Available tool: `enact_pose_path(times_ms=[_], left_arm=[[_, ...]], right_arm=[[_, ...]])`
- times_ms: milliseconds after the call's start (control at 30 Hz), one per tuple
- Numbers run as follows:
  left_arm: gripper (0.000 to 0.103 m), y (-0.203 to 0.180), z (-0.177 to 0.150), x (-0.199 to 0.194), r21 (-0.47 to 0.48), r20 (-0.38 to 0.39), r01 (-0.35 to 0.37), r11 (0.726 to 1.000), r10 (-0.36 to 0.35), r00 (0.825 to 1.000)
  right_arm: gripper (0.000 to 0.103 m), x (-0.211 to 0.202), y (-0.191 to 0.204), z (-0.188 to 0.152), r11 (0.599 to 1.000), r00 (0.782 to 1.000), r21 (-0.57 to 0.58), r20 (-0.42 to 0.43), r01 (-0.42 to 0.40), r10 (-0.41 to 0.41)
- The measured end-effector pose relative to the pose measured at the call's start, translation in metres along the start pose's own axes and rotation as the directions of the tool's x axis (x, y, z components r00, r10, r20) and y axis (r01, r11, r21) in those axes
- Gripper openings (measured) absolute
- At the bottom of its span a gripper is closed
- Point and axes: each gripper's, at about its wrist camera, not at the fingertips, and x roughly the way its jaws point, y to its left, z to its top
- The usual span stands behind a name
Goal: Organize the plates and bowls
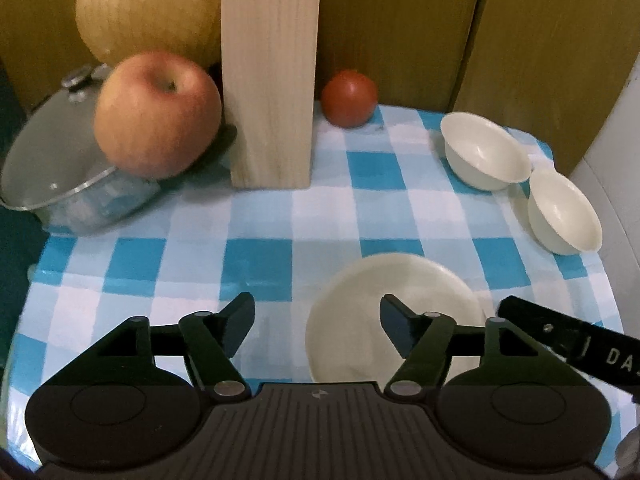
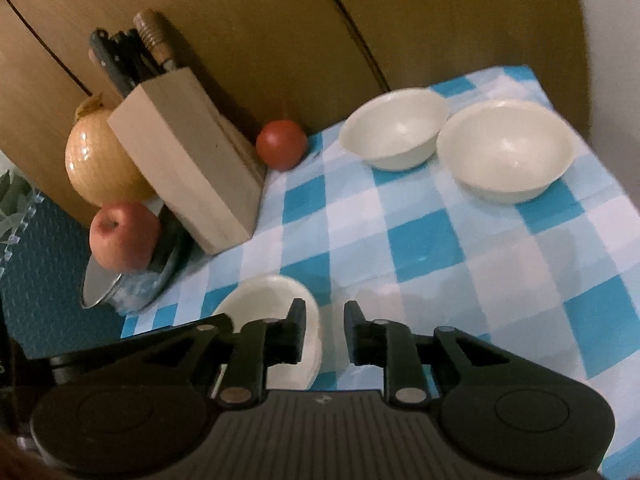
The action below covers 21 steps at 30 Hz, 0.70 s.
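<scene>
A cream plate [image 1: 372,304] lies on the blue checked cloth [image 1: 224,256] just ahead of my left gripper [image 1: 316,320], which is open and empty, its right finger over the plate. Two cream bowls [image 1: 484,152] [image 1: 564,210] stand side by side at the far right. In the right wrist view the plate [image 2: 264,300] lies under my right gripper [image 2: 325,330], whose fingers straddle its right rim with a gap between them. The two bowls [image 2: 394,130] [image 2: 506,148] stand ahead of it.
A wooden knife block [image 1: 272,72] stands at the back, with a tomato [image 1: 350,98] to its right. An apple [image 1: 158,114] rests on a lidded pot [image 1: 64,176], an onion [image 1: 148,8] behind. The right gripper's body [image 1: 568,336] reaches in beside the plate.
</scene>
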Motion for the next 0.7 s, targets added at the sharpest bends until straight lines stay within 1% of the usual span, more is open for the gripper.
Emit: enact_pose_path(times_ms=[33, 100, 233, 400, 533, 700], left_arm=[[0.076, 0.0, 0.001, -0.002, -0.002, 0.003, 0.0, 1.0, 0.0, 1.0], [0.079, -0.001, 0.005, -0.006, -0.007, 0.018, -0.003, 1.0, 0.003, 1.0], [0.082, -0.009, 0.009, -0.013, 0.01, 0.051, -0.018, 1.0, 0.018, 0.999], [0.083, -0.021, 0.014, -0.02, 0.02, 0.074, 0.003, 1.0, -0.004, 0.997], [0.085, -0.034, 0.018, -0.023, 0.038, 0.095, 0.001, 0.999, -0.004, 0.996], [0.086, -0.048, 0.025, -0.026, 0.044, 0.11, 0.026, 0.999, -0.031, 0.993]], right_arm=[[0.025, -0.002, -0.003, 0.002, 1.0, 1.0, 0.005, 0.01, 0.009, -0.009], [0.033, -0.006, -0.01, 0.006, 0.999, 0.999, 0.029, 0.023, 0.024, -0.025], [0.034, -0.014, -0.022, 0.016, 0.997, 0.997, 0.069, 0.063, 0.047, -0.051], [0.039, -0.026, -0.034, 0.027, 0.993, 0.991, 0.097, 0.111, 0.069, -0.079], [0.039, -0.032, -0.045, 0.035, 0.989, 0.985, 0.116, 0.136, 0.094, -0.11], [0.041, -0.041, -0.065, 0.045, 0.979, 0.97, 0.152, 0.179, 0.135, -0.162]])
